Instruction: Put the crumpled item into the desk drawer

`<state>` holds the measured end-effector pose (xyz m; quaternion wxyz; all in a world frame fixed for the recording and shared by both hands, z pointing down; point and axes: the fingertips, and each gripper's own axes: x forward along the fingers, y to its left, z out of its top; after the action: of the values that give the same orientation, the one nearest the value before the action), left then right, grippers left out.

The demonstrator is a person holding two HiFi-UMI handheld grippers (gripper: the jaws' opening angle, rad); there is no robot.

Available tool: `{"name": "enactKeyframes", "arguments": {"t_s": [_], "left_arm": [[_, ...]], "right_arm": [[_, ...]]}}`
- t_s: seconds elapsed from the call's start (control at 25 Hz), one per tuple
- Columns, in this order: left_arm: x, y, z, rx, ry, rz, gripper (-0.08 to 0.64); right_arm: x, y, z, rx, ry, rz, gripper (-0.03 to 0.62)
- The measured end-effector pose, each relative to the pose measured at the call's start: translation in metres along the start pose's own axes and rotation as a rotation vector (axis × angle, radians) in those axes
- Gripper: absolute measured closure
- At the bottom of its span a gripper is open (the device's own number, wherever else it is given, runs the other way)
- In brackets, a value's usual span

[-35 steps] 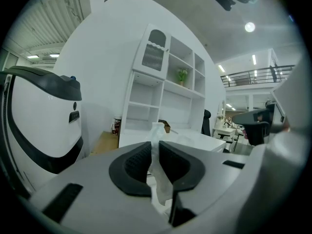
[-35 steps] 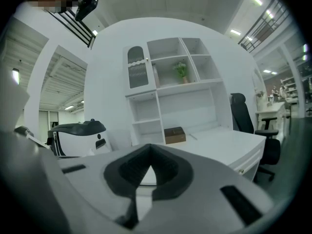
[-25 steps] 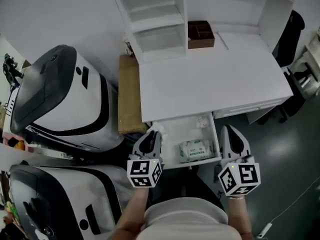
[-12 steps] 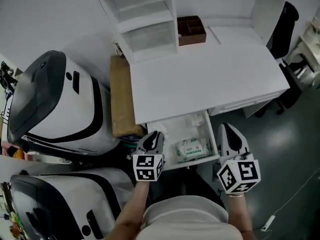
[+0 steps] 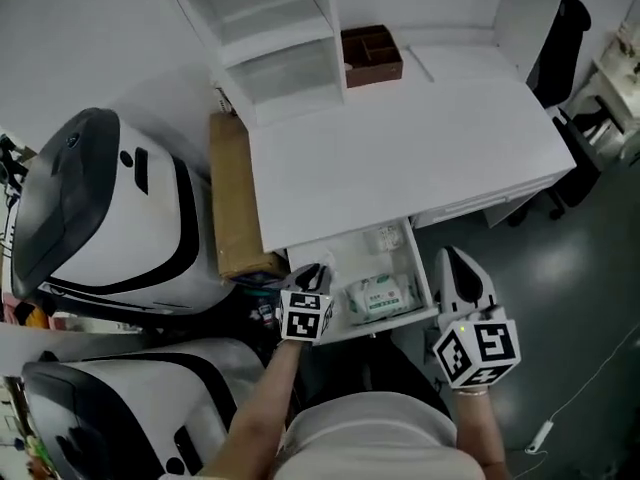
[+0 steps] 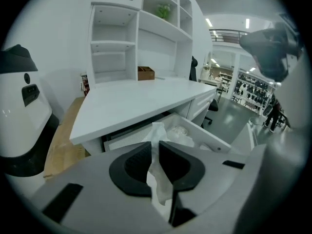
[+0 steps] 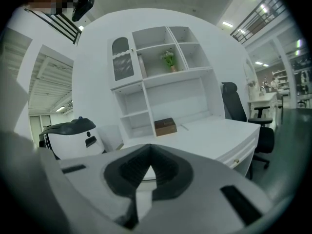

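One crumpled tissue [image 6: 157,133] pinched in left gripper [image 6: 155,152] fingers, at one open drawer [image 5: 350,258]. Right gripper [image 7: 147,165] fingers closed together, empty.

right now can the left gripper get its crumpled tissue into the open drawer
Probably yes: the left gripper, shut on the crumpled tissue, hovers at the open drawer's left front corner, and nothing stands between them.

Office-like hall: white tabletop [image 5: 400,158] with shelving [image 5: 275,43] at frame top, swivel chair [image 5: 553,43] upper right, bulky white machines [image 5: 105,213] at left.
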<state>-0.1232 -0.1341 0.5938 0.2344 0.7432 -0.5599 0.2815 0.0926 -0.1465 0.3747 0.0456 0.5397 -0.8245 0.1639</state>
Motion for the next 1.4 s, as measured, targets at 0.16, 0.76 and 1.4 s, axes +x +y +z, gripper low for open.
{"name": "enactKeyframes", "arguments": {"t_s": [0.16, 0.76, 1.4], "left_arm": [[0.022, 0.001, -0.017, 0.019, 0.081, -0.002, 0.520], [0.083, -0.004, -0.053, 0.070, 0.293, -0.012, 0.520], [0.110, 0.001, -0.104, 0.052, 0.490, 0.048, 0.517]], "right_arm": [[-0.001, -0.006, -0.002, 0.003, 0.008, -0.014, 0.589], [0.002, -0.016, -0.010, 0.010, 0.041, -0.036, 0.589], [-0.001, -0.039, -0.016, 0.022, 0.066, -0.081, 0.589]]}}
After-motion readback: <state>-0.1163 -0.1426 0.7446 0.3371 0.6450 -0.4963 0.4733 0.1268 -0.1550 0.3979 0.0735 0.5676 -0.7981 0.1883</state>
